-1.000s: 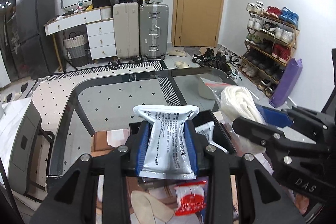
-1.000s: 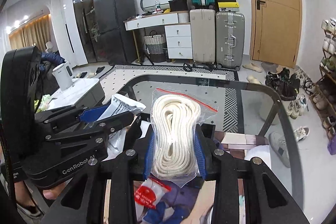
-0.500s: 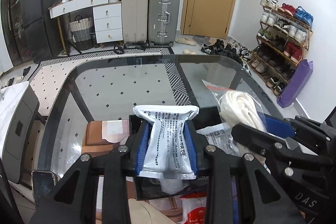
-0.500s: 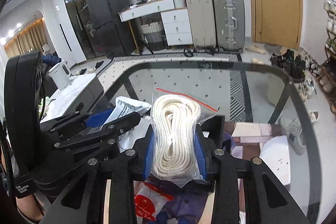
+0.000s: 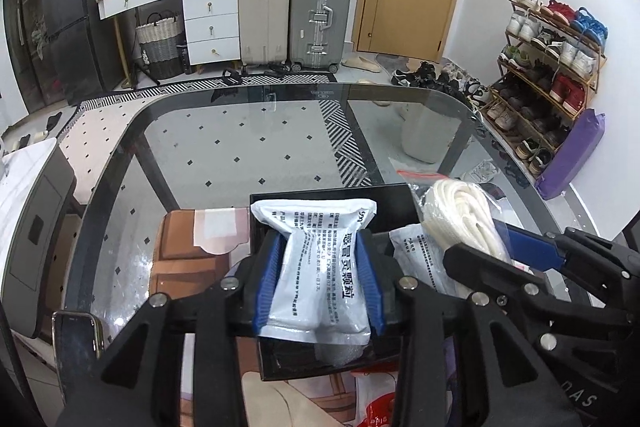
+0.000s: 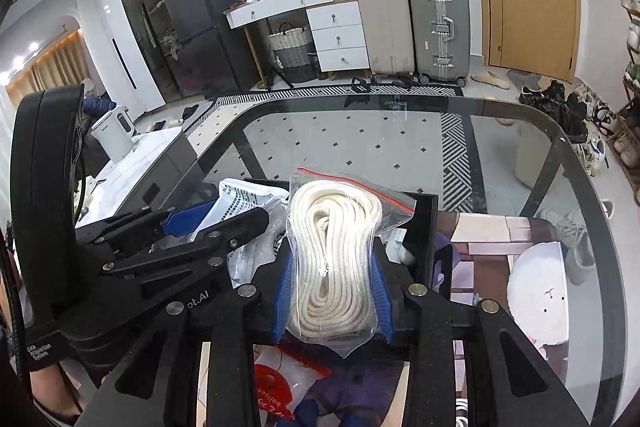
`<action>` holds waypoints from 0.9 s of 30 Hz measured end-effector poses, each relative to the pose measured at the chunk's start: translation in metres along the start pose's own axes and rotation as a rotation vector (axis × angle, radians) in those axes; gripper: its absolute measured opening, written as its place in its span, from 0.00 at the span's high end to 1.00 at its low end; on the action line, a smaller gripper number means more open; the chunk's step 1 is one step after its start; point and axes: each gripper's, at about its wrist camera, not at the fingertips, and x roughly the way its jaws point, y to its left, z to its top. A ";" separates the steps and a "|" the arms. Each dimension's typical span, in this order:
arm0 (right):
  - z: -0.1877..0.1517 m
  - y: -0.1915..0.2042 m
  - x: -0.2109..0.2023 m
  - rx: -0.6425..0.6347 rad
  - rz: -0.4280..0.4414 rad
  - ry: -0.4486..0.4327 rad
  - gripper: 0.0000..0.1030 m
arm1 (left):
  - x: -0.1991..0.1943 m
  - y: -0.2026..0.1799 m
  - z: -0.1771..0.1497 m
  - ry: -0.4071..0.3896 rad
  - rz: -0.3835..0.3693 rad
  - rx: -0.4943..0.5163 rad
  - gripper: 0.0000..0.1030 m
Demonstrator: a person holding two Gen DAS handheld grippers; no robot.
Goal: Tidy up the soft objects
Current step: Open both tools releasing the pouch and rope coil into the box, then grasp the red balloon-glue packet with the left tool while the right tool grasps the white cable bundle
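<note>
My left gripper is shut on a white soft pouch with black print, held over a black open box on the glass table. My right gripper is shut on a clear zip bag of coiled white rope, also over the black box. The rope bag and right gripper show at the right of the left wrist view. The pouch and left gripper show at the left of the right wrist view. Another white pouch lies in the box.
A red-and-white balloon packet lies on the printed mat below the grippers. A phone lies at the table's near left edge. The glass table stretches ahead; suitcases, a desk and a shoe rack stand beyond.
Both grippers have moved forward and lower over the black box, still holding the pouch and the rope bag. The box now lies beneath both held items.
</note>
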 end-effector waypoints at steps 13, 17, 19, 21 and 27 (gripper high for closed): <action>0.000 -0.009 -0.010 0.052 0.022 -0.001 0.48 | -0.014 0.008 0.002 -0.054 0.035 -0.030 0.19; 0.001 -0.015 -0.019 0.082 0.023 0.008 0.48 | -0.015 0.010 0.001 -0.039 0.034 -0.046 0.18; 0.001 -0.018 -0.028 0.076 -0.006 0.011 0.48 | -0.020 0.008 -0.001 -0.034 0.035 -0.033 0.18; -0.001 -0.021 -0.039 0.065 -0.031 0.011 0.48 | -0.028 0.002 -0.004 -0.040 0.049 0.003 0.18; -0.019 -0.030 -0.073 0.053 -0.061 0.035 0.48 | -0.051 -0.014 -0.018 -0.035 0.029 0.057 0.18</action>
